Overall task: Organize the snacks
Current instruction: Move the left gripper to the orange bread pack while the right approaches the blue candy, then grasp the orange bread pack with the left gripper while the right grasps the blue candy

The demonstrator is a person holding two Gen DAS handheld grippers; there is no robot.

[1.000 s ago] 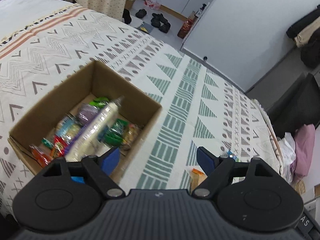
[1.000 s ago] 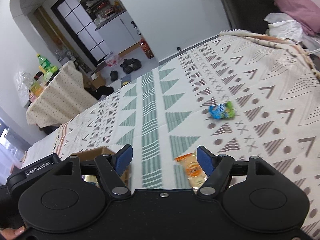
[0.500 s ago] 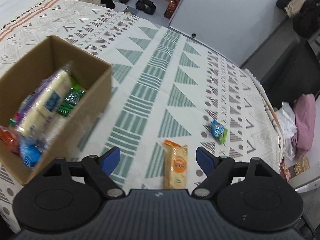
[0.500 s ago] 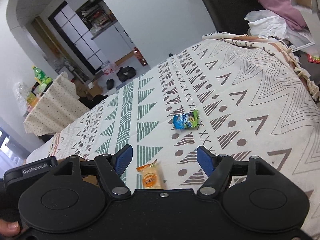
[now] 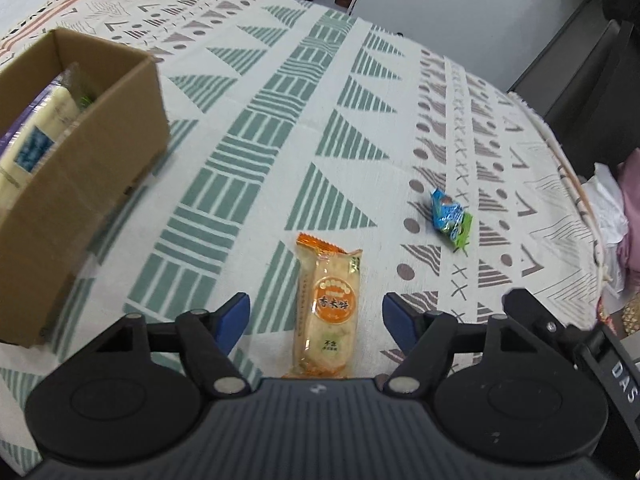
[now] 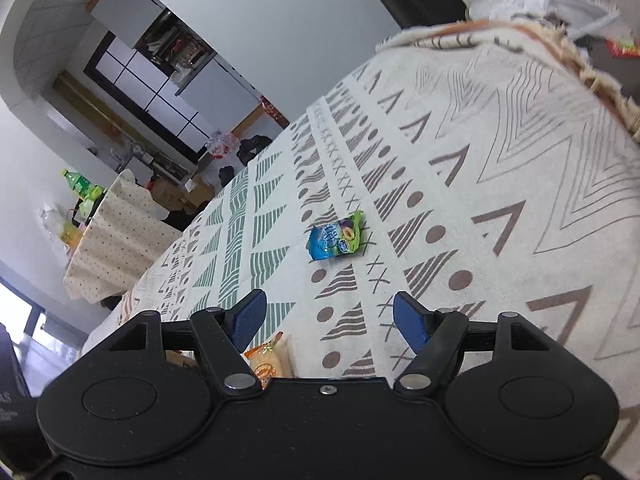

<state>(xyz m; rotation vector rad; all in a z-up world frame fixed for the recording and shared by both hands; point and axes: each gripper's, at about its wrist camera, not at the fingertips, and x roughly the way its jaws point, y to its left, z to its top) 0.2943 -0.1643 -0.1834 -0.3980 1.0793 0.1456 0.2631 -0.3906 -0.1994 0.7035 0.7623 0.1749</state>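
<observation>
Both hands have swung away from the cardboard box (image 5: 86,148), which has slid to the left edge of the left wrist view, and come down toward the patterned bedspread (image 5: 256,128). Snacks already fill the box; two lie outside it. The left gripper (image 5: 316,320) has just been closing a little, yet its jaws stand apart astride the orange cracker packet (image 5: 327,308), not touching it. The right gripper (image 6: 328,320) is open and empty, aimed at the small blue-green candy packet (image 6: 336,236) ahead. I judge the slick wrappers may slip or crush if the jaws close off-centre on the soft bedding.
</observation>
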